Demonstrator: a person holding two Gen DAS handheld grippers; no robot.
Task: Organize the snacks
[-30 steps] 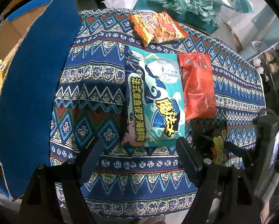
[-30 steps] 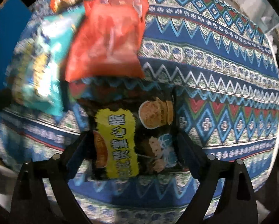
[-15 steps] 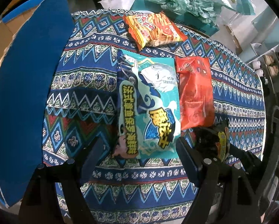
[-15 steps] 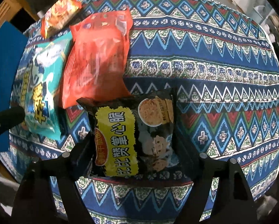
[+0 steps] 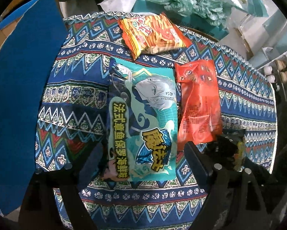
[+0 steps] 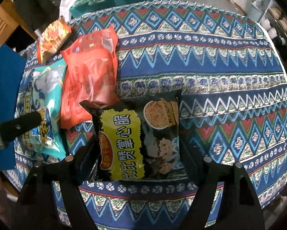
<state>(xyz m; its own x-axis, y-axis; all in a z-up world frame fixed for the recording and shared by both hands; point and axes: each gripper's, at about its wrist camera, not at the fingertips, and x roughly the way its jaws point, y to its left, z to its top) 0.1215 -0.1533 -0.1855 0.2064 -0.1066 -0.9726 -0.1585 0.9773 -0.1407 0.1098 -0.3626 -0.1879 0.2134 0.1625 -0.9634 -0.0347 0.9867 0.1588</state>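
Observation:
Several snack bags lie on a patterned tablecloth [image 5: 70, 99]. A teal bag [image 5: 141, 122] lies between the fingers of my open left gripper [image 5: 143, 153], its near end level with the tips. A red bag [image 5: 199, 103] lies right of it, an orange bag [image 5: 153, 34] beyond. My right gripper [image 6: 137, 149] has its fingers on both sides of a black and yellow bag [image 6: 137, 140], which sits low over the cloth; the bag fills the gap. In the right wrist view the red bag [image 6: 89, 80], teal bag [image 6: 45, 103] and orange bag [image 6: 53, 36] lie to the left.
A blue cardboard flap [image 5: 20, 95] stands at the table's left edge. Plastic bags and a teal box [image 5: 183, 3] lie behind the table. A left finger [image 6: 18, 126] shows in the right wrist view. The cloth's right half [image 6: 229, 88] is bare.
The right gripper with the black and yellow bag has pulled back toward the table's front edge. The left gripper has shifted left and slightly nearer the teal bag.

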